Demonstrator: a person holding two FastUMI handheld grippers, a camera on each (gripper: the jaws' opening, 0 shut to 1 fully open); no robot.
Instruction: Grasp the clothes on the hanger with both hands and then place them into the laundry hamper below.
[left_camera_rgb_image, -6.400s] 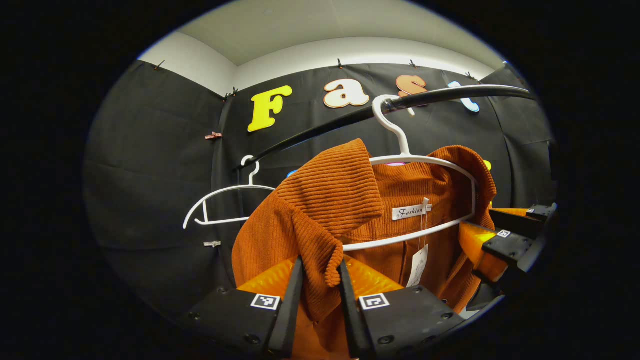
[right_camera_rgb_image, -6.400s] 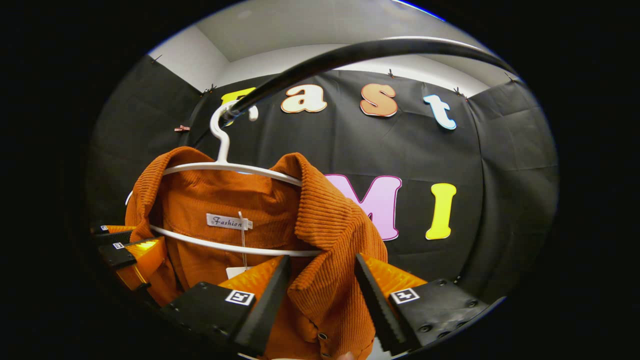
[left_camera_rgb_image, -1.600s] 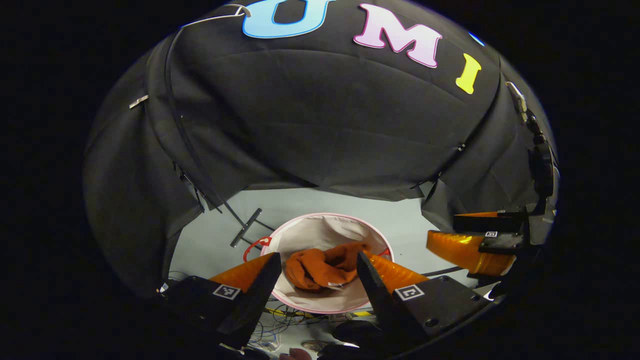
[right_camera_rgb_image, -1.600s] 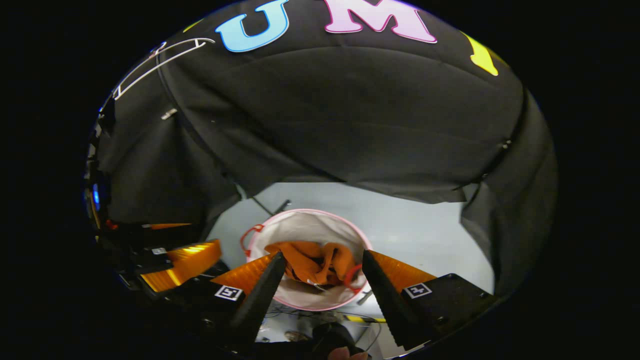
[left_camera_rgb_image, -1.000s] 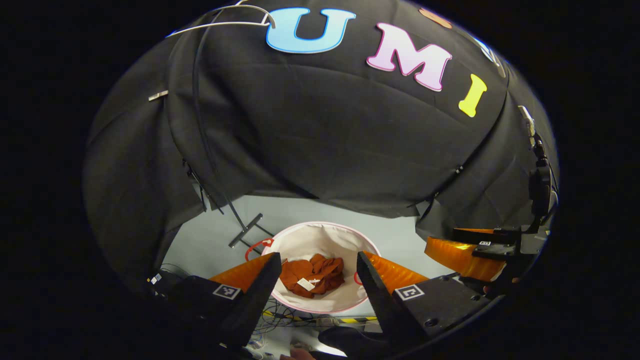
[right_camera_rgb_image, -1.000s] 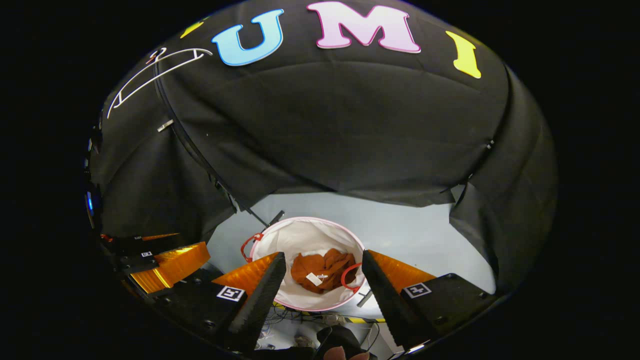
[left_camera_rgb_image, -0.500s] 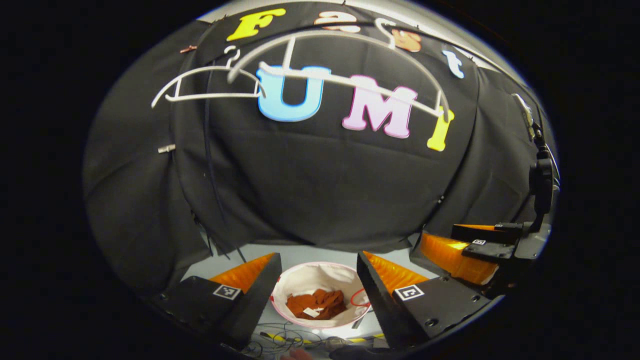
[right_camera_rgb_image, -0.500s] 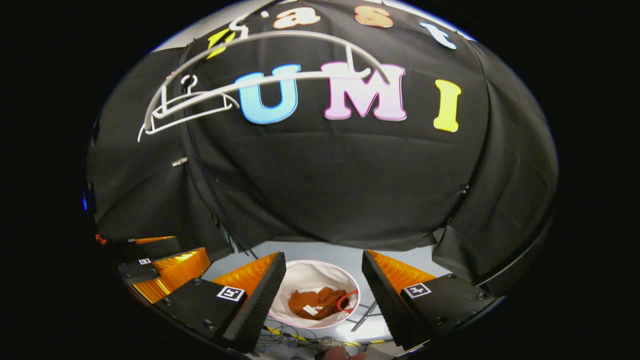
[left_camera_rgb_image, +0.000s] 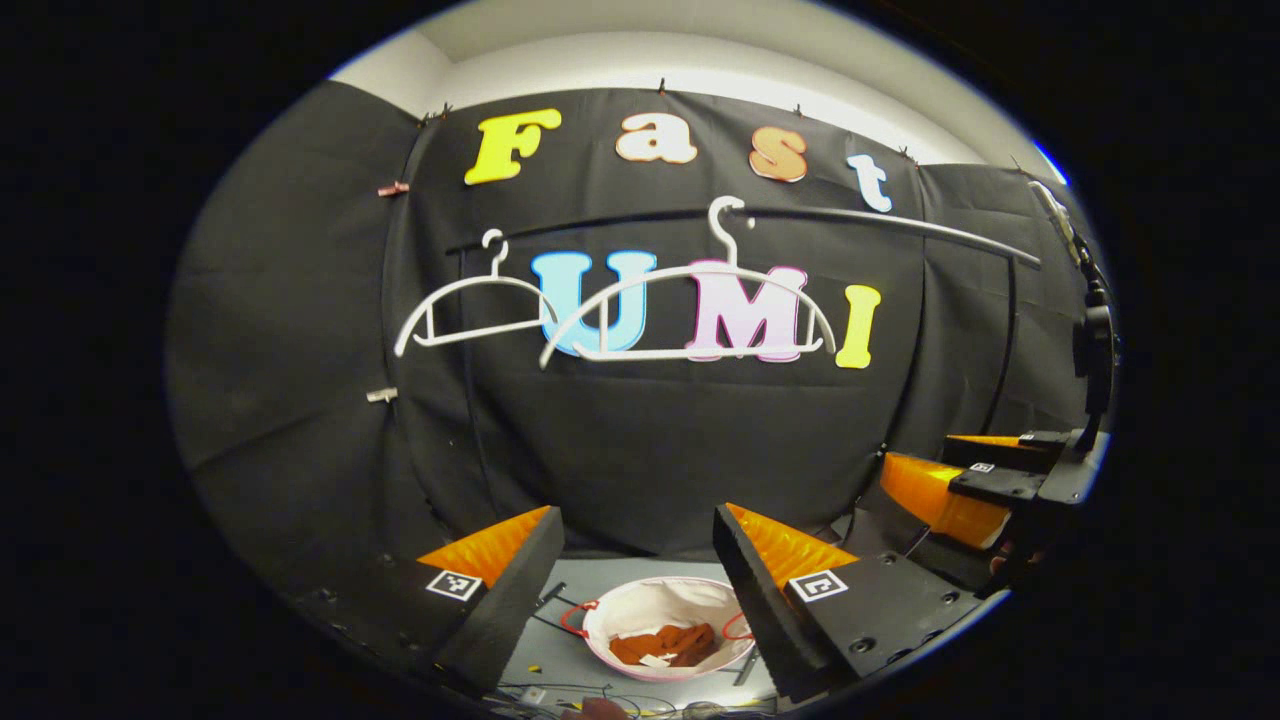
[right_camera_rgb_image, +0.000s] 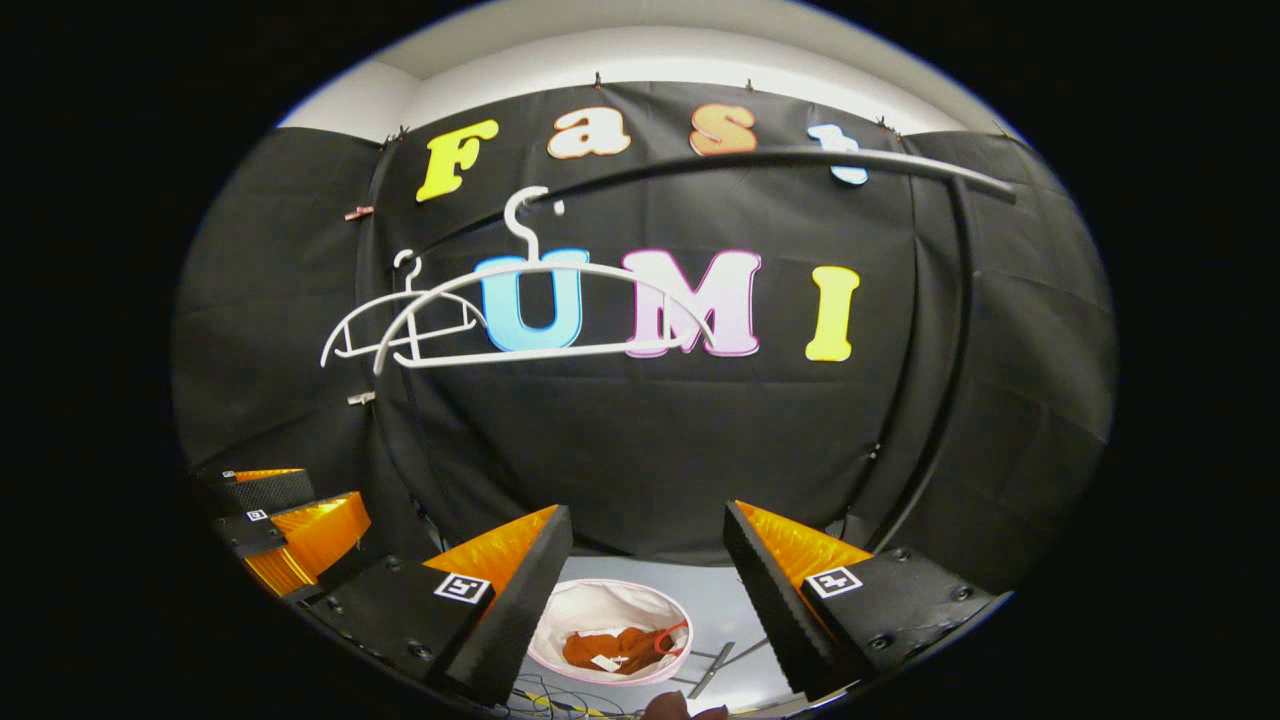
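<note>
Lying crumpled: ribbed garment (left_camera_rgb_image: 668, 645) | round fabric hamper (left_camera_rgb_image: 620, 620) | wire hangers (left_camera_rgb_image: 690, 320) bare

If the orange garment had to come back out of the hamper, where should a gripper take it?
Probably from straight above: the orange garment lies crumpled low inside the hamper, whose walls block the sides. Pinch a raised fold near the middle.

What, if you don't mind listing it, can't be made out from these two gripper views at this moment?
- Hamper base: in the left gripper view, its near rim meets the lower edge.
- Orange garment: too small and bunched in the right gripper view to tell how it lies; its white tag is unreadable.
- Floor cables under the hamper: cut off by the lower edge, both views.
- Farther white hanger: partly overlapped by the nearer hanger.
</note>
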